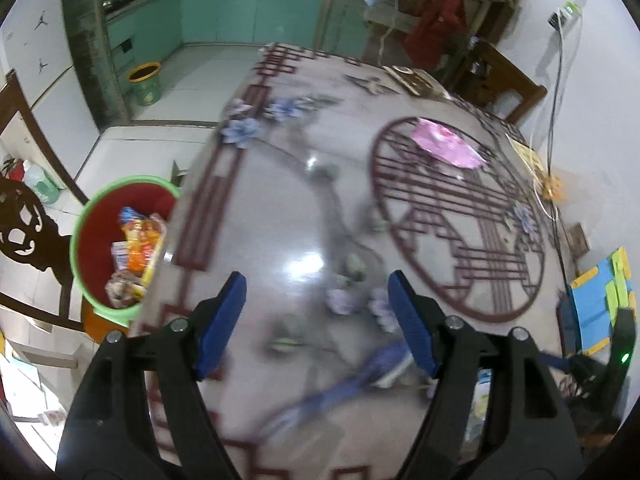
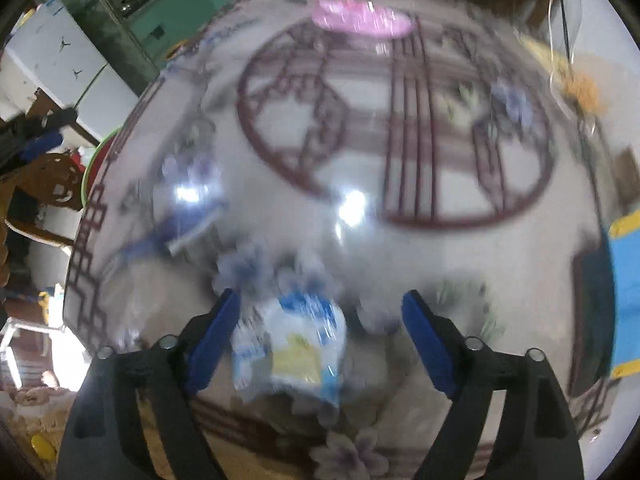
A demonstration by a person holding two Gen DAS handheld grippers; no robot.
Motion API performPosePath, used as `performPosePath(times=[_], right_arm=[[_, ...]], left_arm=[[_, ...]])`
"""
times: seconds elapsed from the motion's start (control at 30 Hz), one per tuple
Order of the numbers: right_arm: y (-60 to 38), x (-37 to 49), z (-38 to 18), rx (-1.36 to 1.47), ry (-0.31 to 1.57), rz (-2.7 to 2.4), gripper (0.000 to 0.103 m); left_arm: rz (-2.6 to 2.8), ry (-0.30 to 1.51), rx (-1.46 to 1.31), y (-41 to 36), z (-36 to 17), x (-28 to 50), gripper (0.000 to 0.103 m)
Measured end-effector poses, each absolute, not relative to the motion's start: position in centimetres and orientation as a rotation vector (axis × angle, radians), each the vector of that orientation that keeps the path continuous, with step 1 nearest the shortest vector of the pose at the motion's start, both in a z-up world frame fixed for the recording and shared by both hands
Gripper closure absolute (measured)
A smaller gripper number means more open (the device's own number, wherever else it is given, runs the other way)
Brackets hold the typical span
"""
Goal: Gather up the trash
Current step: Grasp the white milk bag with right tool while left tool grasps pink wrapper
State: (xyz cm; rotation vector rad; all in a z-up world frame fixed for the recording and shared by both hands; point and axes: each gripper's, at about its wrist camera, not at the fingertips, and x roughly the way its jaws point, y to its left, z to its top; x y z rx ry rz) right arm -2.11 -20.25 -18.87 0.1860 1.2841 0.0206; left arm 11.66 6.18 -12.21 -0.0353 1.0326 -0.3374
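My left gripper [image 1: 316, 280] hangs open over the glossy patterned table [image 1: 280, 184], with nothing between its blue pads. A blue striped wrapper [image 1: 360, 372] lies just below it, partly under the right finger. A pink wrapper [image 1: 448, 144] lies further off on the round red motif. Left of the table stands a red bin with a green rim [image 1: 80, 220] that holds several wrappers. My right gripper [image 2: 320, 298] is open above a white-and-blue packet [image 2: 288, 344] that lies between its fingers, and the pads stand clear of it. The right wrist view is blurred. It also shows the pink wrapper [image 2: 360, 20] and the blue wrapper [image 2: 180, 228].
A dark carved wooden chair [image 1: 24, 232] stands beside the bin. A blue and yellow object [image 1: 600, 300] sits at the table's right edge, where cables [image 1: 556, 128] hang down the wall. A second green bin [image 1: 146, 84] stands on the tiled floor by the kitchen.
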Motion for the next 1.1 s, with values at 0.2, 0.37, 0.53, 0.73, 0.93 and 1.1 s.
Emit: performPosePath(times=[0.2,0.37,0.53,0.73,0.93,1.1], right_arm=[[-19.2,-3.1,-21.5,0.188,1.342,0.191,0.018],[-17.4,-2.7,-23.4,-0.013,1.38,0.256,0.082],[-19.2,-1.3,-23.2,0.031,1.344,0.27,0.1],[-25.3,2.7,-21.3,0.163,1.217,0.184,0.101],[-31.9,6.4,-19.1,0.308,1.108,0.058,0.1],[-35.4,8.5,-19.1,0.37,1.087,0.014,0.1]], left_arm=[[-0.34,1.04,-0.027,1.5,-12.4,10.7,0.032],[-0.33,1.036,0.009,-1.5,-11.9,10.7,0.029],[-0.334,1.037,0.05,-4.3,-11.7,12.1,0.029],[-0.376,1.018,0.127,-9.6,-11.7,16.0,0.029],[-0.422,1.008,0.182,-15.8,-12.7,21.7,0.027],[-0.484,0.972,0.202,-19.9,-13.9,27.3,0.017]])
